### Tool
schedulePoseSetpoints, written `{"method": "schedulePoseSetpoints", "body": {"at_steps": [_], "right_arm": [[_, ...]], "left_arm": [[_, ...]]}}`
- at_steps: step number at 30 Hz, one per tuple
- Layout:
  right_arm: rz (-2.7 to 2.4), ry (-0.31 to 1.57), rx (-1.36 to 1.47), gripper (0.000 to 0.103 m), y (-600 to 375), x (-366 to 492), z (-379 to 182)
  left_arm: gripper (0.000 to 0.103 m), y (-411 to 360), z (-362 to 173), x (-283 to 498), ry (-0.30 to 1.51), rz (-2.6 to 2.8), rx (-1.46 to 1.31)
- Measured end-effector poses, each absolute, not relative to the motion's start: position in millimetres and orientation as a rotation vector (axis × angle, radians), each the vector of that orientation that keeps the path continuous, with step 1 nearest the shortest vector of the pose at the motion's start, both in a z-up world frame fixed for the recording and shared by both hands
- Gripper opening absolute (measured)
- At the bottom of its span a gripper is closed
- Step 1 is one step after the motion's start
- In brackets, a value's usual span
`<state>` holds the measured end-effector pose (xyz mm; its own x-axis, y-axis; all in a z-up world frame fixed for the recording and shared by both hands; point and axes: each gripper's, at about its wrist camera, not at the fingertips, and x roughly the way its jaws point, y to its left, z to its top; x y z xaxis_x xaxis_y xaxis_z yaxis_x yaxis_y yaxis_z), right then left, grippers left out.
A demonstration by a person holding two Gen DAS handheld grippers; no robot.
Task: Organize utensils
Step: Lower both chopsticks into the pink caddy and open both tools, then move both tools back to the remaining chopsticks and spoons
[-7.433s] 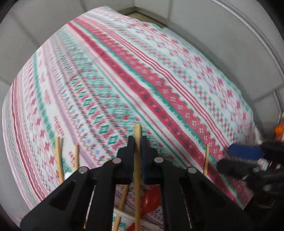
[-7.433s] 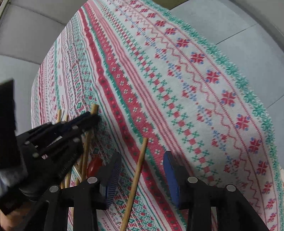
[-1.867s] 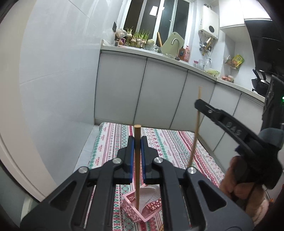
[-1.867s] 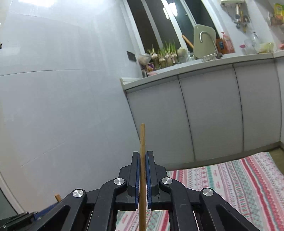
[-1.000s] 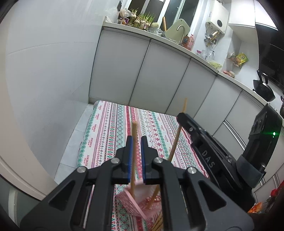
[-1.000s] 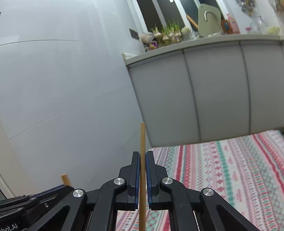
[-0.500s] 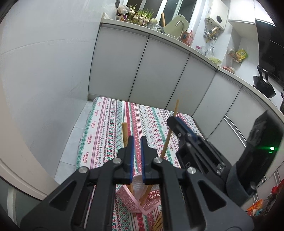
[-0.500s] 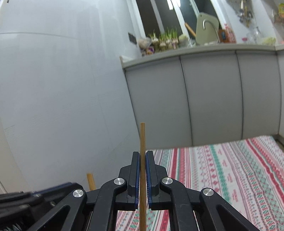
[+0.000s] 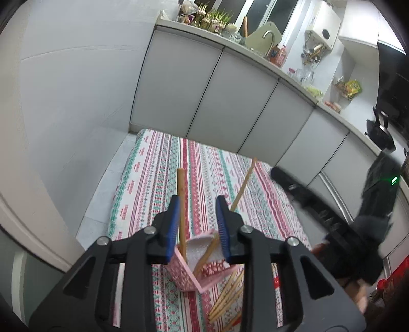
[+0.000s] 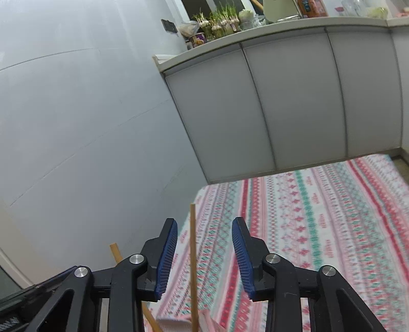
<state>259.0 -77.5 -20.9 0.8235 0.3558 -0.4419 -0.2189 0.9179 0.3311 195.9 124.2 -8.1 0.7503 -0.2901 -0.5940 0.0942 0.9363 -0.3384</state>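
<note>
Just below our left gripper (image 9: 196,224), the pink basket (image 9: 194,270) stood on the striped cloth (image 9: 204,168) with two chopsticks in it: one (image 9: 181,204) upright between our parted jaws, touching neither pad, the other (image 9: 242,184) leaning away to the right. Half a second before, both grippers had been clenched on those sticks; by this moment both had let go, the right gripper (image 10: 202,258) as well, its jaws wide apart around its thin stick (image 10: 193,255) in the right wrist view. We judged that this pair was delivered and both tools were free for the next pick. Beside the basket, on its right, loose chopsticks (image 9: 225,298) lay in a heap on the cloth, and something red (image 9: 319,246) showed past them, too hidden to name, so the sorting looked far from done. Farther off, the right tool's black body (image 9: 306,201) crossed over the cloth and could crowd a reach toward that heap. Beyond stood grey cabinets (image 9: 204,97), and a tap (image 9: 268,38) and potted greens (image 9: 212,19) on the kitchen counter.
</note>
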Motion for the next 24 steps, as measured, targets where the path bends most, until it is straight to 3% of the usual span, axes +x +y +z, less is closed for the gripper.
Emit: {"method": "schedulePoseSetpoints", "body": {"at_steps": [8, 18, 24], "right_arm": [[0.225, 0.557, 0.259, 0.054, -118, 217, 11], [0.145, 0.654, 0.259, 0.067, -165, 173, 9], [0.095, 0.719, 0.245, 0.082, -188, 157, -7]], "left_arm": [[0.051, 92, -8, 171, 0.76, -0.248, -0.193], [0.066, 58, -16, 154, 0.808, -0.281, -0.11], [0.077, 47, -26, 143, 0.839, -0.278, -0.054]]}}
